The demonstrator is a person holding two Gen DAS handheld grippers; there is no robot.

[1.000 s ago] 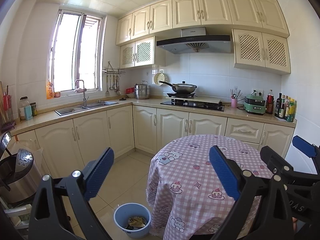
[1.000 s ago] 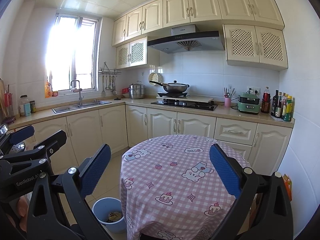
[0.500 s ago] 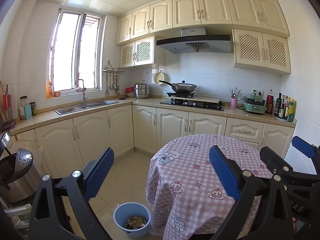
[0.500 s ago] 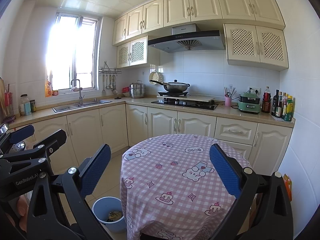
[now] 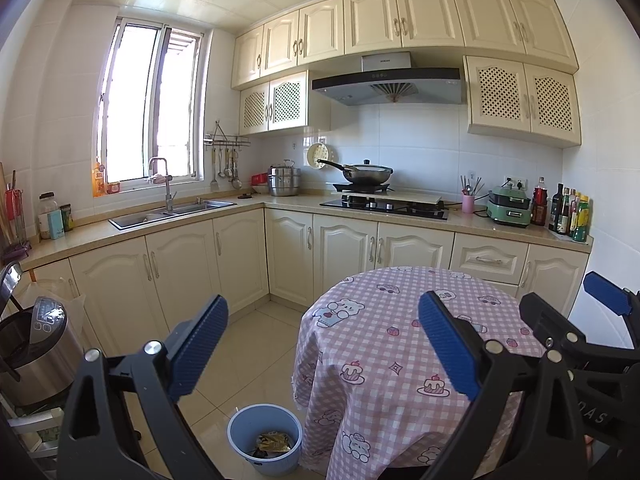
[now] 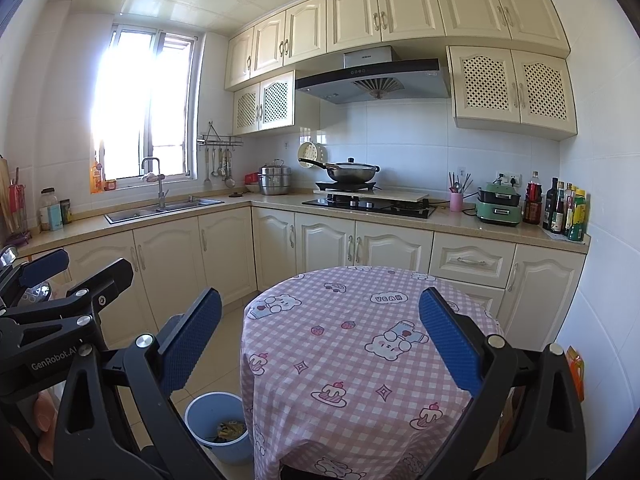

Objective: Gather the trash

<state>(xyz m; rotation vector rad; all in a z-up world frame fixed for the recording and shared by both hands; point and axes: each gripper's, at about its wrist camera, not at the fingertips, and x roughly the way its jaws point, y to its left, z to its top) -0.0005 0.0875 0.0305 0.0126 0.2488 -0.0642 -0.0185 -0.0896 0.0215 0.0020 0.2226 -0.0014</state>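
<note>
A blue bin (image 5: 265, 438) stands on the tiled floor left of the round table (image 5: 400, 344); crumpled wrappers (image 5: 274, 441) lie inside it. The bin also shows in the right wrist view (image 6: 215, 424). The table wears a pink checked cloth (image 6: 352, 344) with nothing on it. My left gripper (image 5: 322, 346) is open and empty, held high over the floor and the table's left side. My right gripper (image 6: 320, 344) is open and empty above the table. Each gripper shows at the edge of the other's view.
Cream cabinets and a countertop (image 5: 280, 202) run along the far walls with a sink (image 5: 172, 212), a hob with a wok (image 5: 366, 174), and bottles (image 5: 568, 212). A steel cooker (image 5: 34, 354) stands at the left. An orange package (image 6: 576, 368) lies by the right wall.
</note>
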